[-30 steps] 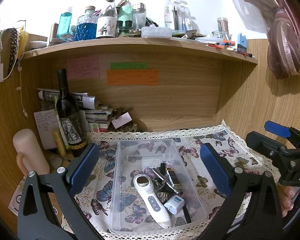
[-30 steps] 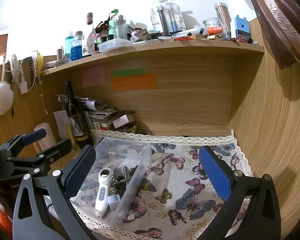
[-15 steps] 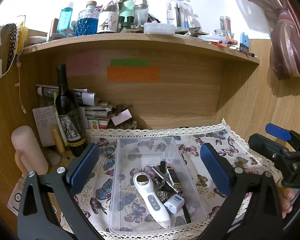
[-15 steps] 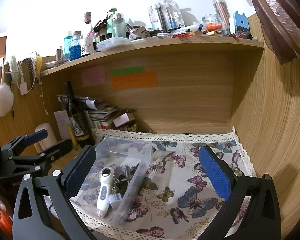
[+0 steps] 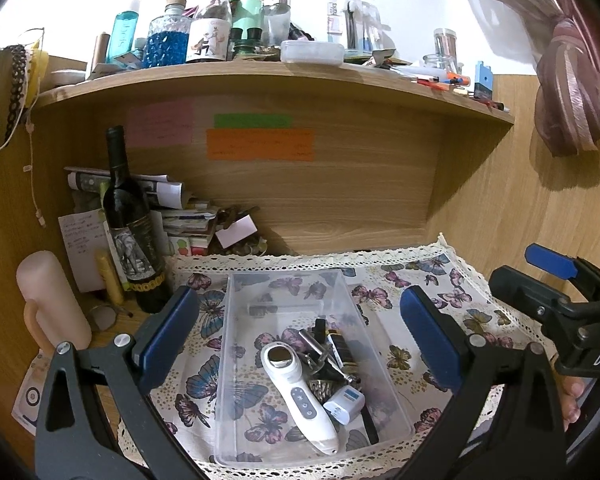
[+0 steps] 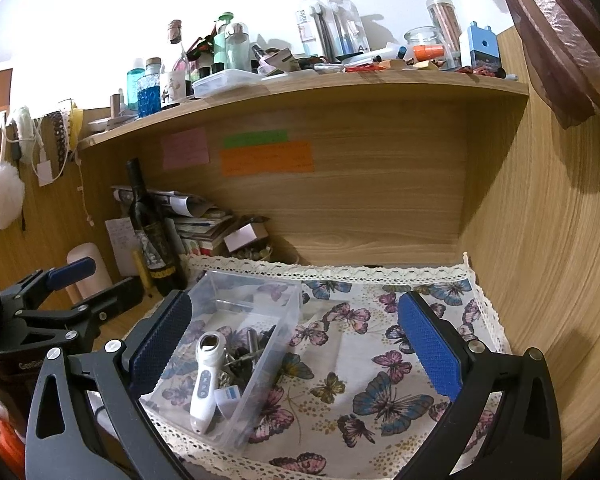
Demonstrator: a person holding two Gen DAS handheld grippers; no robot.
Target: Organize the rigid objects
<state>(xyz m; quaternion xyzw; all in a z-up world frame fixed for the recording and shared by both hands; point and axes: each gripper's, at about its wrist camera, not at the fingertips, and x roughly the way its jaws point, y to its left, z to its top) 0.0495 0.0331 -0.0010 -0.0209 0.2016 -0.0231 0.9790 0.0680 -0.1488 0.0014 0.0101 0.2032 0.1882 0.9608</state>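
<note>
A clear plastic bin (image 5: 236, 360) sits on a butterfly cloth (image 5: 440, 280). It holds a white handheld device (image 5: 296, 392), a small white charger (image 5: 344, 402) and several dark metal items (image 5: 332, 352). My left gripper (image 5: 296, 340) is open and empty, held above and in front of the bin. My right gripper (image 6: 296, 344) is open and empty, to the right of the bin (image 6: 276, 344), over the cloth (image 6: 380, 360). The white device (image 6: 205, 376) also shows in the right wrist view.
A dark wine bottle (image 5: 130, 224), stacked papers (image 5: 180, 216) and a pink cylinder (image 5: 52, 300) stand at the left. A wooden shelf (image 5: 260, 76) above carries several bottles and jars. A wooden wall (image 6: 560, 260) closes the right side.
Both grippers have drifted slightly back and up; the view shifts a little. The bin and its contents have not moved.
</note>
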